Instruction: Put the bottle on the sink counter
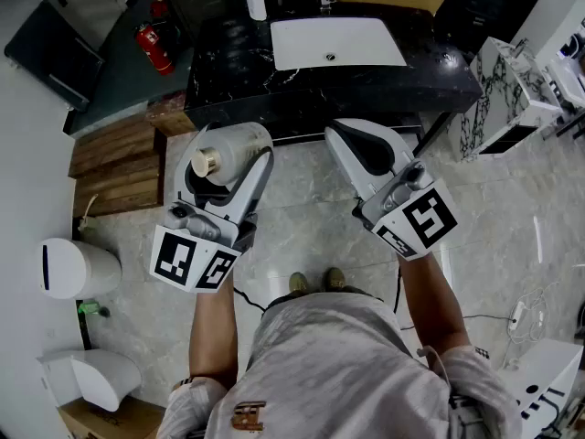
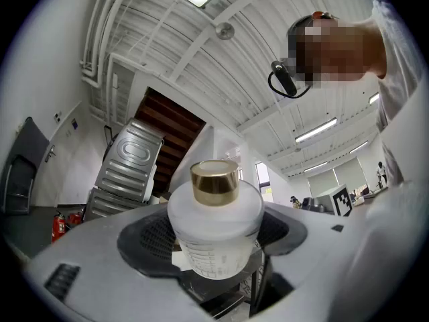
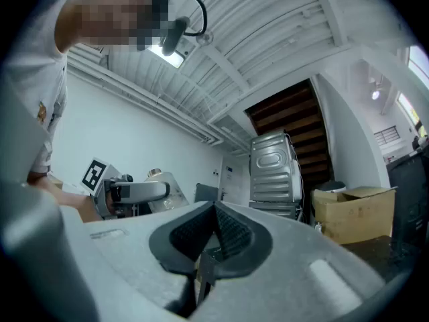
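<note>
A squat frosted white bottle (image 1: pixel 222 156) with a gold cap is held in my left gripper (image 1: pixel 219 167), tilted with its cap pointing up toward the camera. In the left gripper view the bottle (image 2: pixel 213 223) fills the space between the dark pads, which press on its sides. My right gripper (image 1: pixel 366 149) hangs beside it to the right, jaws closed together with nothing in them (image 3: pixel 213 237). Both hover above the tiled floor, in front of the black marble sink counter (image 1: pixel 238 71) with its white basin (image 1: pixel 336 42).
A white pump bottle (image 1: pixel 255 0) stands on the counter's back left. A red fire extinguisher (image 1: pixel 154 48) leans left of the counter. Wooden steps (image 1: pixel 114 167) lie at the left, a marble-patterned cabinet (image 1: pixel 501 90) at the right, white bins (image 1: pixel 78 268) at the lower left.
</note>
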The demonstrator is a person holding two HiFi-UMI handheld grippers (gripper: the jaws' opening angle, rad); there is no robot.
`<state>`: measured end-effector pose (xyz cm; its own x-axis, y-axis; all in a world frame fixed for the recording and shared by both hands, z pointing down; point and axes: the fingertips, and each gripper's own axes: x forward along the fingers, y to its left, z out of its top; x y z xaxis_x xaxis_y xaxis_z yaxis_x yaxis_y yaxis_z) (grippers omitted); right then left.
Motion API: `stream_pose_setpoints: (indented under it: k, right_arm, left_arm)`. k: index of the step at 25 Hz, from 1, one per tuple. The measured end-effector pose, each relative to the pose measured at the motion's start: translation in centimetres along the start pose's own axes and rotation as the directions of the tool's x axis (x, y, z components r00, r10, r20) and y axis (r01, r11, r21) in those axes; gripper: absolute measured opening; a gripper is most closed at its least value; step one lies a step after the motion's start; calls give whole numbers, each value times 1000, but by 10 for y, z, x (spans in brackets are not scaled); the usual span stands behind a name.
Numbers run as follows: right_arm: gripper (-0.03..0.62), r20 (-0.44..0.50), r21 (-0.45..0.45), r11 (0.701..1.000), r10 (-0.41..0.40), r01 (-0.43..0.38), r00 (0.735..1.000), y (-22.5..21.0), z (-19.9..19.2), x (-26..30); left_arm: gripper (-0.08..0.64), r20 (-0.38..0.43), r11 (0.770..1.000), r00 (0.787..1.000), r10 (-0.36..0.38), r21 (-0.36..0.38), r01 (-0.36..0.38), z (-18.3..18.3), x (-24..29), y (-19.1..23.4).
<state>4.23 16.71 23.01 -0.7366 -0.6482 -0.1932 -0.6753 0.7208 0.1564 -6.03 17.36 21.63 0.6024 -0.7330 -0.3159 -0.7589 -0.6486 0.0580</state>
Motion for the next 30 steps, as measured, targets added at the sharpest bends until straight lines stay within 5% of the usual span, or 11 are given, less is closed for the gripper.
stream_pose_setpoints:
  k: [20,30]
  right_arm:
    - [0,16,17,1000,-23,23,1000,35,-6,48]
    - [0,-1,25,999,-23,23,1000,13,-25,79]
  left_arm:
    - [328,2,1000,1000,-21,23,21,8,-28,51]
    - [328,-12,1000,1000,-13,24,14,-5,-10,86]
